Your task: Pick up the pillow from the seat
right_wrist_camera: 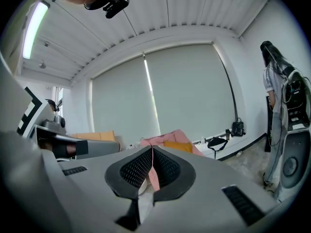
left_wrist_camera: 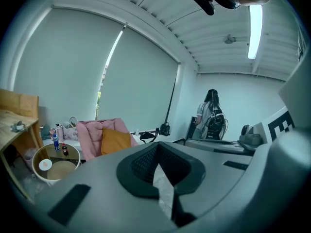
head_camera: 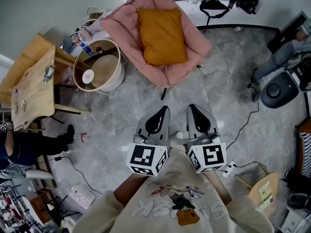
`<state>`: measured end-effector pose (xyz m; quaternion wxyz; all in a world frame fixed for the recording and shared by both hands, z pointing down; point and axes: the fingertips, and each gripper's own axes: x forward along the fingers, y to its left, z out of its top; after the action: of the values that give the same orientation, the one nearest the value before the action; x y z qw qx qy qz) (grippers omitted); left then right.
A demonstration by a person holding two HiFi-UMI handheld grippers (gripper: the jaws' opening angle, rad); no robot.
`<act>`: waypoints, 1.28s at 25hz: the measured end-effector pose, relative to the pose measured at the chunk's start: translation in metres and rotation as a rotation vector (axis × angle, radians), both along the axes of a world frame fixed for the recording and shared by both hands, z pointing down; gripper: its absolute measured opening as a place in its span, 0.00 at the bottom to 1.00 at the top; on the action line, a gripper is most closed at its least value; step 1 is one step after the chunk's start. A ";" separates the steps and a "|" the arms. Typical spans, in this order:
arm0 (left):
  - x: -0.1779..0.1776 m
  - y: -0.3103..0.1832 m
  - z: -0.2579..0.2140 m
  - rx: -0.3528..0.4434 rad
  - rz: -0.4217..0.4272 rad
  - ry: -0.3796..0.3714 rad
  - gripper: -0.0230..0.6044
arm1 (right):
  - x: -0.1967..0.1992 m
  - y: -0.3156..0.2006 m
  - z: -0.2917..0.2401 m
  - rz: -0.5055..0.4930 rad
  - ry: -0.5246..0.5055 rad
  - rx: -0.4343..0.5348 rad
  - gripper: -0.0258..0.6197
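An orange pillow (head_camera: 162,36) lies on the pink padded seat (head_camera: 127,32) at the top middle of the head view. It shows small in the left gripper view as the orange pillow (left_wrist_camera: 115,141) against the pink seat (left_wrist_camera: 91,135), and as the pillow (right_wrist_camera: 178,146) just past the jaws in the right gripper view. My left gripper (head_camera: 162,109) and right gripper (head_camera: 191,108) are side by side close to the person's body, well short of the seat. Both are shut with nothing between their fingers.
A round tub-like side table (head_camera: 98,67) stands left of the seat, with a wooden table (head_camera: 34,84) further left. A camera bag (head_camera: 214,6) lies behind the seat. Cables (head_camera: 245,125) and a power strip (head_camera: 81,195) lie on the grey floor. A person (left_wrist_camera: 212,116) stands at the far wall.
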<state>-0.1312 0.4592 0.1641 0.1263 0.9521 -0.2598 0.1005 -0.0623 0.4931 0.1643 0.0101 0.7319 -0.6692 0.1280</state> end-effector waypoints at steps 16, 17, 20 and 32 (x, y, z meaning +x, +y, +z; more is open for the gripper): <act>0.044 -0.020 0.024 -0.032 0.046 -0.029 0.04 | 0.047 -0.014 0.018 0.033 -0.020 -0.014 0.07; 0.049 -0.028 0.025 -0.022 0.050 -0.033 0.04 | 0.051 -0.021 0.018 0.033 -0.011 -0.018 0.07; 0.068 -0.052 0.024 0.025 0.075 -0.034 0.04 | 0.060 -0.047 0.020 0.017 -0.013 -0.026 0.07; 0.088 -0.136 0.022 0.027 0.145 0.039 0.04 | 0.062 -0.146 0.031 -0.052 -0.028 -0.071 0.07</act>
<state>-0.0434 0.3232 0.1860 0.1108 0.9718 -0.1889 0.0876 0.0002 0.3470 0.1958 0.0299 0.7115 -0.6832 0.1617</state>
